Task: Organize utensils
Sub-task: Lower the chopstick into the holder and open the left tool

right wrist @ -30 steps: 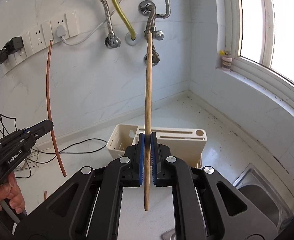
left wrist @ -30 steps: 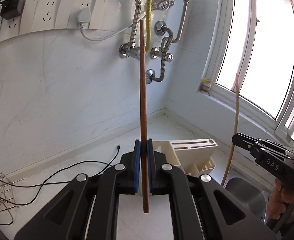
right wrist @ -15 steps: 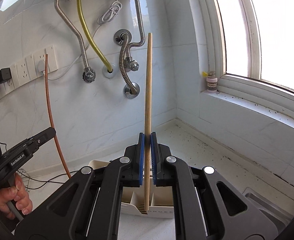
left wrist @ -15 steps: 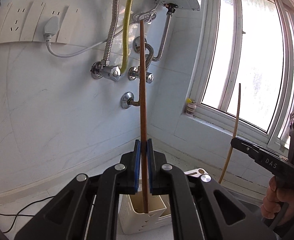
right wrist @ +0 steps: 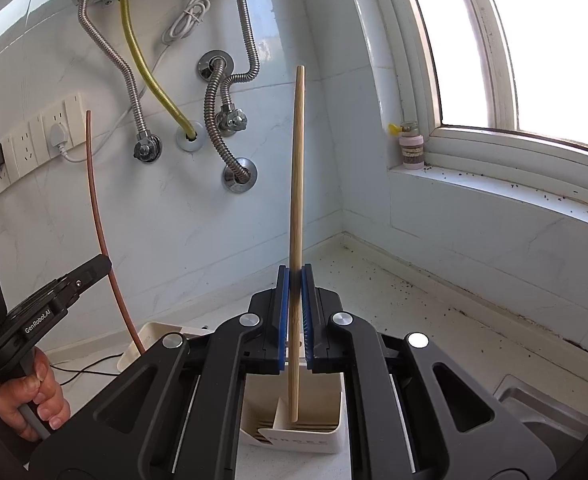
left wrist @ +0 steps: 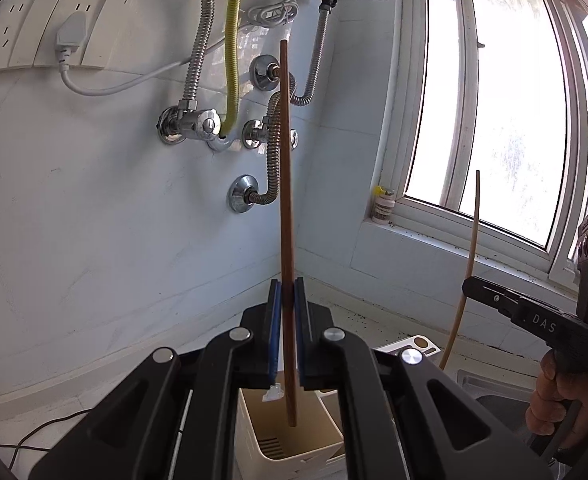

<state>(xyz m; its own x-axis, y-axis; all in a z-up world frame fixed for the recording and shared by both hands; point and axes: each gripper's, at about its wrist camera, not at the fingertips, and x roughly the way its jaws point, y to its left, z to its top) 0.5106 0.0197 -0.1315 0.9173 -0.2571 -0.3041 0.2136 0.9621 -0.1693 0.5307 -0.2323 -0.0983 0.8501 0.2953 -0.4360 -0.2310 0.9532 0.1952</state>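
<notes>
**Both sets of fingers clamped on chopsticks above the cream holder**

Fingers (left wrist: 275, 336) of your left gripper (left wrist: 287, 334), lined with blue pads, press together on a dark brown chopstick (left wrist: 285, 184). That chopstick stands nearly upright, its top end level with the metal hoses (left wrist: 274, 152) on the wall. Its lower tip hangs inside the open top of one compartment of the cream utensil holder (left wrist: 254, 440), and you cannot tell whether the tip touches anything there.

Your right gripper (right wrist: 294, 316) is likewise closed, its blue-lined fingers (right wrist: 281, 316) squeezing a pale wooden chopstick (right wrist: 296, 200). This one also stands close to upright, leaning very slightly. Its lower end points down into a compartment at the holder's near end (right wrist: 334, 408), beside a thin inner divider.

From the left wrist view, the right gripper (left wrist: 470, 286) appears at the right edge, with your hand (left wrist: 558, 396) wrapped around its handle and the pale chopstick (left wrist: 468, 264) rising from it in front of the window (left wrist: 494, 92). From the right wrist view, the left gripper (right wrist: 102, 262) appears at the left edge, your hand (right wrist: 30, 404) on its handle, the brown chopstick (right wrist: 98, 216) curving upward past the wall sockets (right wrist: 42, 140).

The holder sits on a white countertop (right wrist: 394, 292) in the corner below the window. A metal sink (right wrist: 542, 404) lies to its right. A small jar (right wrist: 412, 146) stands on the window sill, and a yellow hose (right wrist: 146, 68) runs down the wall among the metal ones.
</notes>
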